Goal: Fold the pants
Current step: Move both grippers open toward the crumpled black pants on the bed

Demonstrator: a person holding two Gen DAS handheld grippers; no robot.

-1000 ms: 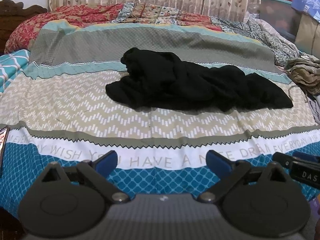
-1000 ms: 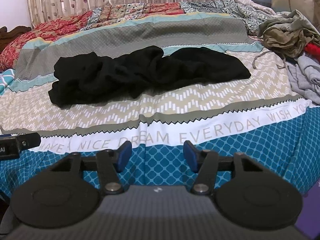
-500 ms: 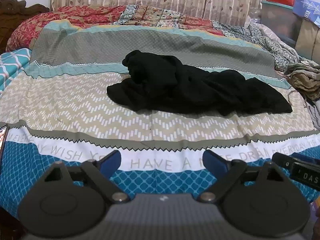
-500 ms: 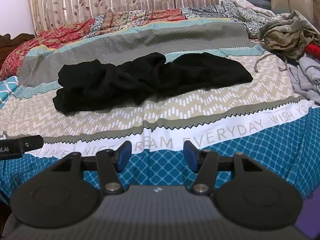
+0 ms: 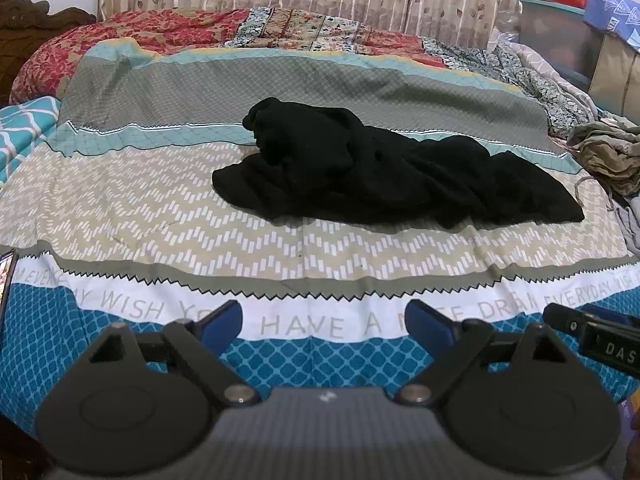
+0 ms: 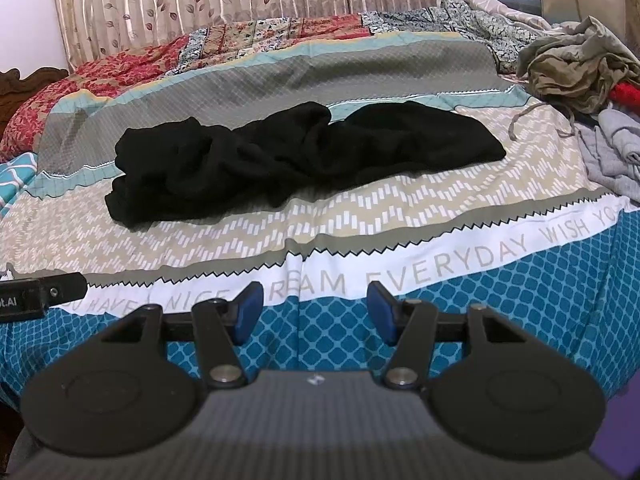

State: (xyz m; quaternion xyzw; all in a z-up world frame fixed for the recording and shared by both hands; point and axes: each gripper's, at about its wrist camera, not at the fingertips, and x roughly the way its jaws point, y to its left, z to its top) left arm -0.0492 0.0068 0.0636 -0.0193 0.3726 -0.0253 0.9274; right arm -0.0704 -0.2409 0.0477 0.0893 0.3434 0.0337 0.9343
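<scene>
Black pants (image 5: 380, 176) lie crumpled in a long heap across the middle of the bed, also in the right wrist view (image 6: 296, 156). My left gripper (image 5: 324, 324) is open and empty, held above the bed's near edge, well short of the pants. My right gripper (image 6: 316, 312) is open and empty, also at the near edge, apart from the pants. Part of the right gripper's body shows at the right of the left wrist view (image 5: 592, 340). Part of the left gripper's body shows at the left of the right wrist view (image 6: 40, 292).
The bed has a patterned bedspread (image 5: 160, 216) with printed text along the near edge. An olive-brown clothes heap (image 6: 572, 64) and grey garments (image 6: 616, 152) lie at the bed's right side. A quilt (image 5: 280, 32) lies along the back before curtains. Storage boxes (image 5: 560, 40) stand far right.
Both grippers have risen and moved slightly forward toward the bed; the pants sit lower in both views. The pants have not moved. Both grippers stay open.
</scene>
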